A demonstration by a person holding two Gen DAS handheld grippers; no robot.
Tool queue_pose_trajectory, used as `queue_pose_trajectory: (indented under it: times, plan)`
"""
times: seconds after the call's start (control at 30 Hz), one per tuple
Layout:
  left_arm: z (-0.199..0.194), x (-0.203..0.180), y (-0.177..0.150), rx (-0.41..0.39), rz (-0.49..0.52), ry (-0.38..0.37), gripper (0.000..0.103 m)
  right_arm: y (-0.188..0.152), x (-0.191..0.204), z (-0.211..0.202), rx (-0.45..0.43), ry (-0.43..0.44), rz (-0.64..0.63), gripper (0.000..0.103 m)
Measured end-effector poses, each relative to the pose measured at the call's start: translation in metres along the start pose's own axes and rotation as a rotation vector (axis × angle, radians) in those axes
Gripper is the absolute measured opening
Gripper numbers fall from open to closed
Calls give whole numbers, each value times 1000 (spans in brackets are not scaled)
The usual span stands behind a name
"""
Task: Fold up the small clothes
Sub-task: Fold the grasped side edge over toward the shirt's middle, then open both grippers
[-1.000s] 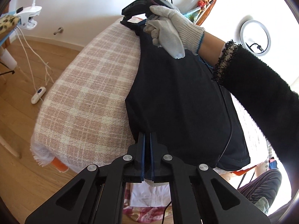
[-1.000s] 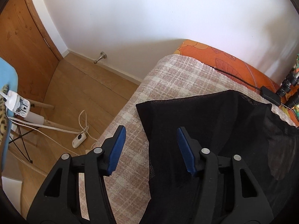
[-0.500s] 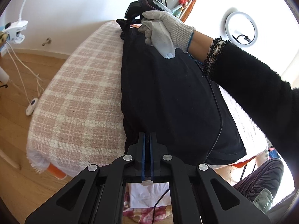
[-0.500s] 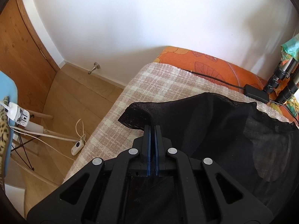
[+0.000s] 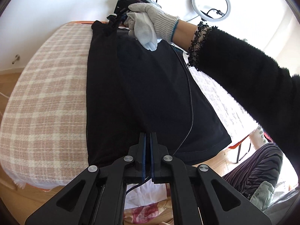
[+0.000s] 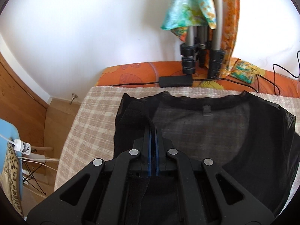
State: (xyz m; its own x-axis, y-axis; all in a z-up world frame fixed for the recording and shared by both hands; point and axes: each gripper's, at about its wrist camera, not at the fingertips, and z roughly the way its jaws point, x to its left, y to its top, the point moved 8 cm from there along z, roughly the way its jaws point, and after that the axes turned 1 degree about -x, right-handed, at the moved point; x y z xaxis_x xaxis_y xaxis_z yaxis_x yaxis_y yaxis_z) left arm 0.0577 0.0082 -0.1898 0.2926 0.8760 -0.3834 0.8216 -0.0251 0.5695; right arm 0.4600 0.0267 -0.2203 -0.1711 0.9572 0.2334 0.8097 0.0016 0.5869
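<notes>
A black sheer top (image 5: pixel 142 86) lies lengthwise on a pink-and-cream checked blanket (image 5: pixel 48 93). My left gripper (image 5: pixel 148 136) is shut on its near hem. My right gripper (image 6: pixel 154 131) is shut on the folded-in left edge of the top (image 6: pixel 215 129) near the neckline. In the left wrist view the right gripper (image 5: pixel 116 21) shows at the far end, held by a white-gloved hand (image 5: pixel 150 24). The left side of the top is folded over toward the middle.
An orange mattress edge (image 6: pixel 135 73) with a black power adapter and cable (image 6: pixel 176 80) lies beyond the blanket. Tripod legs (image 6: pixel 200 52) stand there against the white wall. A ring light (image 5: pixel 210 0) stands at the right. Wooden floor (image 6: pixel 56 120) is at the left.
My right gripper shut on the top's left edge and carried it inward over the garment. My left gripper, still shut on the hem, moved the same way. The fold now lies over the top.
</notes>
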Motion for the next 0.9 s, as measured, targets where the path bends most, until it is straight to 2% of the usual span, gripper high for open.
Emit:
queue_pose_trajectory:
  times: [0.07,0.17,0.2,0.23,0.3,0.33,0.47,0.57,0.6,0.77,0.9]
  plan:
    - [9,-6,-2,33,15,-13,2,-5,-12,4,46,20,20,4]
    - [14,-13,-4,50,43,-5,2,-12,-23,3,54,-9,3,7]
    - [14,-16,-4,57,59,-2,5,-13,-25,0,50,-25,-6,10]
    - [13,-17,-5,70,73,-5,12,-14,-29,-4,48,-35,-7,15]
    - [9,-23,-6,61,97,-7,16,-15,-36,-17,23,-31,10,53]
    - [6,-27,-8,57,111,-11,16,-15,-41,-28,2,-30,14,59]
    - [-13,-37,-12,27,135,-39,20,-23,-53,-72,-33,21,45,61]
    - [-35,-37,-14,-15,144,-51,28,-39,-60,-112,-59,60,58,61]
    - [-42,-33,-14,-36,143,-39,31,-46,-63,-126,-63,72,57,61]
    - [-57,-9,-10,-84,73,22,31,-97,-76,-194,-100,87,12,61]
    - [-58,1,-7,-107,48,73,31,-137,-103,-241,-142,68,-1,61]
